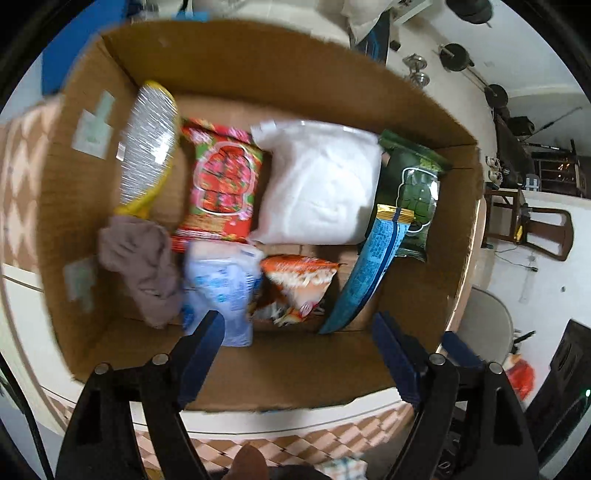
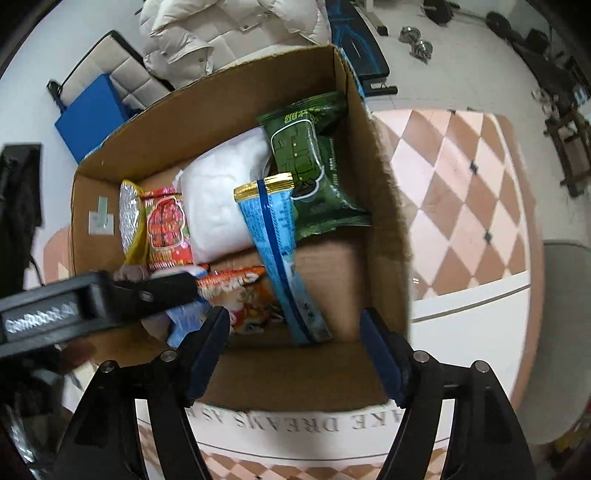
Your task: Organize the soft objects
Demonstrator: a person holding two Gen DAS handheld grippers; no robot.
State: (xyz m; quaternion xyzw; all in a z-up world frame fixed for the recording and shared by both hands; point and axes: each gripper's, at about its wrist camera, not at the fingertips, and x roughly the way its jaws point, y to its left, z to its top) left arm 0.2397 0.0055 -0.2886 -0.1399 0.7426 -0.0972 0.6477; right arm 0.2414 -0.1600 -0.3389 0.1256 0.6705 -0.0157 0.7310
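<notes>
An open cardboard box [image 1: 258,66] [image 2: 384,206] holds several soft packs: a silver-yellow bag [image 1: 147,147], a red snack pack [image 1: 221,181] [image 2: 166,225], a white pouch [image 1: 317,181] [image 2: 221,203], a green pack [image 1: 413,192] [image 2: 310,166], a long blue packet [image 1: 373,266] [image 2: 280,254], an orange bag [image 1: 299,284] [image 2: 240,291], a pale blue pack [image 1: 221,288] and a brown cloth [image 1: 144,266]. My left gripper [image 1: 299,336] is open and empty above the box's near wall. My right gripper [image 2: 295,332] is open and empty over the near wall too. The left gripper's body [image 2: 92,299] shows in the right wrist view.
The box sits on a table with a pink-and-white diamond cloth [image 2: 461,177]. A white padded jacket [image 2: 229,33] and a blue pad [image 2: 92,114] lie beyond the box. Dumbbells [image 2: 417,40], a wooden chair [image 1: 532,225] and other clutter stand on the floor.
</notes>
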